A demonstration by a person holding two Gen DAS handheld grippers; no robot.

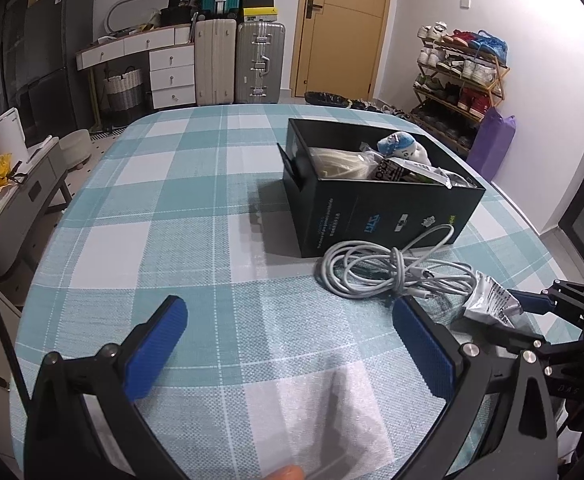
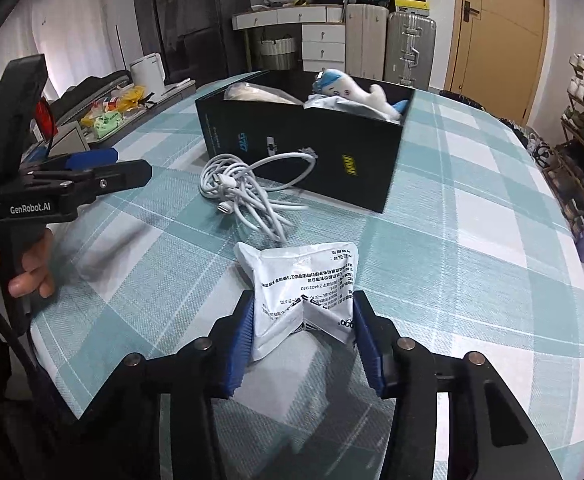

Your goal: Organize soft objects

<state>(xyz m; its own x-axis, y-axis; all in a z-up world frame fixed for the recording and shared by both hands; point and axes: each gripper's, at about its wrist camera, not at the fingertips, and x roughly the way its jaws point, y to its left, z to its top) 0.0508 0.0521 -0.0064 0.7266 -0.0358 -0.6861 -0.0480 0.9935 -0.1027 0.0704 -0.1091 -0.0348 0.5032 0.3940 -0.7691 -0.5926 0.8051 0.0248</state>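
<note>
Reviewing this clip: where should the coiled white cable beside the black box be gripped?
Grip the white cable at its knotted middle, where the strands bunch thickest, coming from above on the side away from the black box. The loose loops would slip.

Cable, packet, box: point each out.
cable (image 1: 376, 270): left wrist view, middle of the coil
packet (image 2: 306, 280): right wrist view, printed face, between the right gripper's pads
box (image 2: 292, 148): right wrist view, near side wall

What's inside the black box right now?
In the black box: a blue-and-white plush toy, a clear bag of cream-coloured stuff and a printed pouch. Anything beneath them is covered.
</note>
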